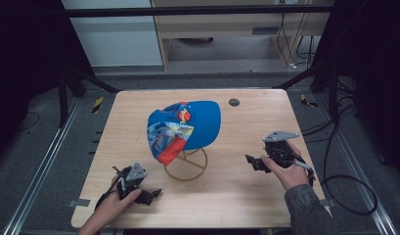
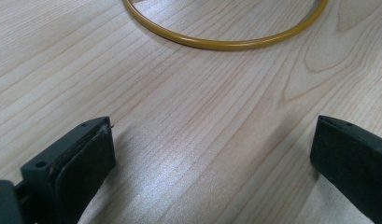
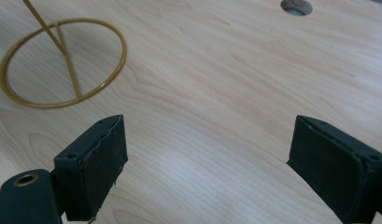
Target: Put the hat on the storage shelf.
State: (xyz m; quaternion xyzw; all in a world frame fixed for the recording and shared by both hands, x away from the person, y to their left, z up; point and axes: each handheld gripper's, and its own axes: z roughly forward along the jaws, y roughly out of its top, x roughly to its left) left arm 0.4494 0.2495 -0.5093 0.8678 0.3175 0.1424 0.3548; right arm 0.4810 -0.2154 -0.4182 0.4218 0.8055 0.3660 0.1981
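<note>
Left gripper [image 1: 151, 195] low at the near-left of the table [image 1: 236, 196], jaws spread wide, nothing between them but bare wood. Right gripper [image 1: 252, 161] at the near-right, jaws equally wide apart, also empty, pointed inward toward the middle.

Straight ahead of the left jaws, close: the near arc of the gold wire stand's base ring [image 2: 226, 44]. From the right jaws, the same ring [image 3: 62, 63] farther off, ahead and to their left, with its cross-bar and slanted stem rising out of frame.

Above that ring, perched on the stand: the blue baseball cap [image 1: 185, 129], printed front panel and red-lined part hanging toward the near-left, crown tipped toward the far-right. Exact seating on the wire hard to make out; probably draped loosely over the top.

Cap lying between both grippers, up and inward from each. Left gripper nearer the stand's base; right gripper well apart from it.
</note>
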